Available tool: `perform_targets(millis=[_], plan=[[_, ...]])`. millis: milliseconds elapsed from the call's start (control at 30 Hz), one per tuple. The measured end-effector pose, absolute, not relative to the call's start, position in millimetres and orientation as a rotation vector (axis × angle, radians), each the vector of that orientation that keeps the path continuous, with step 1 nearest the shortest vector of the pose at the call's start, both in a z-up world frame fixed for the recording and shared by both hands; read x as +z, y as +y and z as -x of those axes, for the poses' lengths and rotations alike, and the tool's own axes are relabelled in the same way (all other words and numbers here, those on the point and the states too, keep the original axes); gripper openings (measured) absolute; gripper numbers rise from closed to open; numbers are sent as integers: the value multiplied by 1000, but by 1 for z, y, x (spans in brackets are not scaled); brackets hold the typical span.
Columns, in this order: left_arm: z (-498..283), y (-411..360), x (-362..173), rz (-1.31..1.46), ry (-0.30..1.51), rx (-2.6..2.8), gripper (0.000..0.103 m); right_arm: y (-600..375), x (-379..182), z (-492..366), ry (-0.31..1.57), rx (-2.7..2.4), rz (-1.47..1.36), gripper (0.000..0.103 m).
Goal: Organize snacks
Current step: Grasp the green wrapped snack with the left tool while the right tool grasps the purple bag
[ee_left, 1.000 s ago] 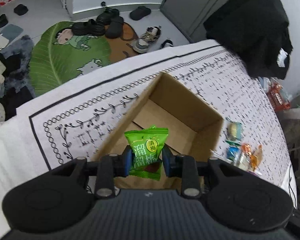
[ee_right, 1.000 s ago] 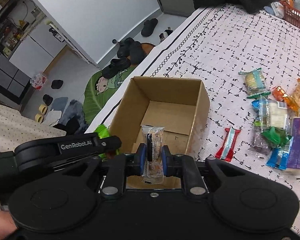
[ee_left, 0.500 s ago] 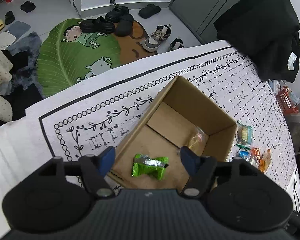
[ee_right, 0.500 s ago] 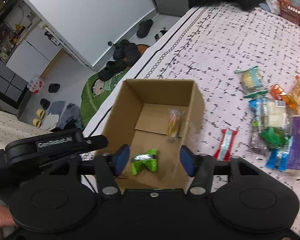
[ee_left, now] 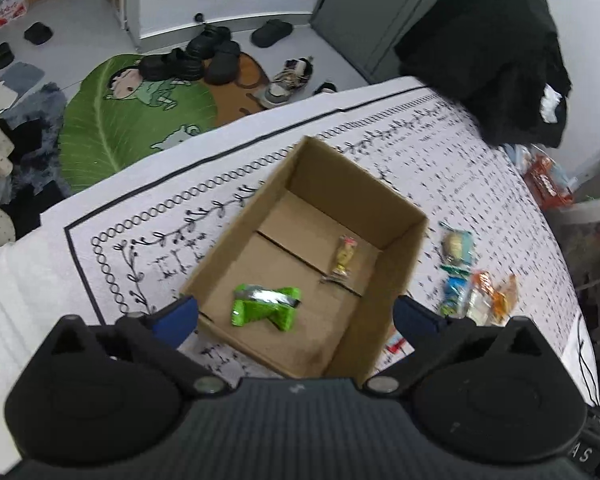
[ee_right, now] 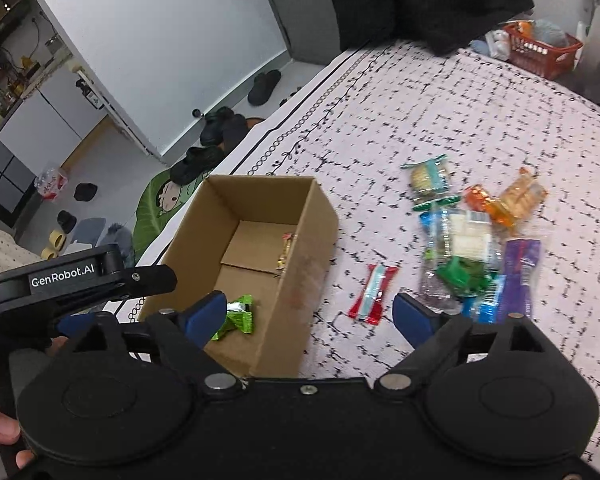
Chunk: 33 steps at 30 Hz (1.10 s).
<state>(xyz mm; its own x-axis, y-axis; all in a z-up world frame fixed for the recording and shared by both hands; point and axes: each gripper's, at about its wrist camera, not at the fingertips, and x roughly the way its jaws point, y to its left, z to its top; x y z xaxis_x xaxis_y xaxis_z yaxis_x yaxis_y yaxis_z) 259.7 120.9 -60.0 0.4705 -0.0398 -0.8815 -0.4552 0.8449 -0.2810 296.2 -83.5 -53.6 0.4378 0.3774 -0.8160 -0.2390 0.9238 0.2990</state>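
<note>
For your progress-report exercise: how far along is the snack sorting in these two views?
Done: the green packet and a slim clear-wrapped snack lie in the cardboard box. In hand: nothing; the left gripper and right gripper are empty, their jaws having just been opening. Left: the red-and-white bar and the pile of packets beside the box.

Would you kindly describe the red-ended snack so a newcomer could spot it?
Start at the cardboard box on the patterned cloth. Just beside its right wall lies the red-ended snack, alone between box and snack pile. Only it has red ends around a pale blue middle.
</note>
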Motion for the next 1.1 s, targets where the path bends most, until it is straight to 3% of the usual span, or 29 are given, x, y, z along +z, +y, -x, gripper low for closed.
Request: perform_targets(millis=[1100], plan=[[-237, 13, -48, 531, 1021, 170, 103, -234, -63, -269, 1004, 251, -217, 92]])
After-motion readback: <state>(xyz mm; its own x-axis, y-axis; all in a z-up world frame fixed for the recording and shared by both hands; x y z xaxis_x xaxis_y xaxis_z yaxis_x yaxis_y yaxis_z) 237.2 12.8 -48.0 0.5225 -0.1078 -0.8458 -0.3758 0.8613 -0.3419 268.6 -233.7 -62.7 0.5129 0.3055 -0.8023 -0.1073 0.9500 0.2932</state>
